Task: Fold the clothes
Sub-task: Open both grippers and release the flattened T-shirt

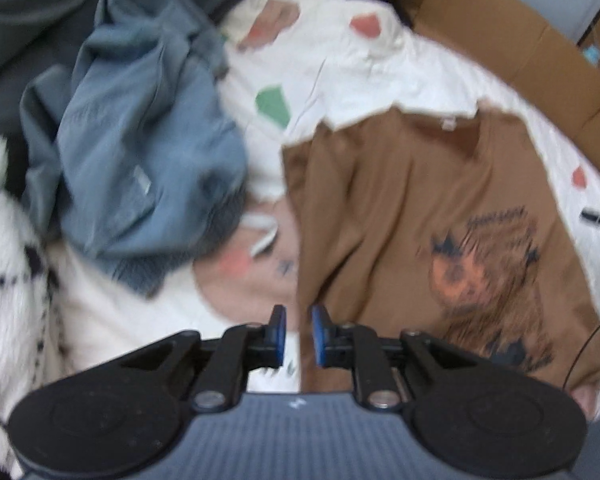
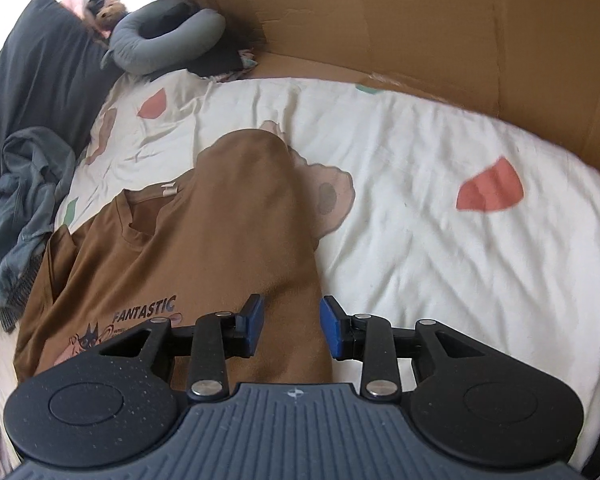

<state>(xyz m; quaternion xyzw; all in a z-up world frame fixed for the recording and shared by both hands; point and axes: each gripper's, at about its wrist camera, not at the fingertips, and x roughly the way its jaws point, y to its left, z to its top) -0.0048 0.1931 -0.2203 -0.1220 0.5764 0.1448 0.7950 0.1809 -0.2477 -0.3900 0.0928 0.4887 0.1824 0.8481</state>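
Observation:
A brown T-shirt point(image 1: 412, 208) with a printed graphic lies face up on the white patterned bedsheet point(image 1: 332, 64). Its left side is folded inward. My left gripper point(image 1: 299, 336) hovers over the shirt's left edge with a narrow gap between its blue pads, holding nothing. In the right wrist view the brown T-shirt point(image 2: 204, 232) shows its collar, the word FANTASTIC and its right sleeve spread out on the bedsheet point(image 2: 440, 264). My right gripper point(image 2: 292, 326) is open above the shirt's right side, and brown cloth shows between the pads.
A crumpled blue-grey garment point(image 1: 140, 128) lies left of the shirt, also in the right wrist view point(image 2: 24, 208). A cardboard panel point(image 2: 420, 28) walls the far side of the bed. A grey neck pillow point(image 2: 160, 44) and a dark pillow point(image 2: 36, 72) lie at the head.

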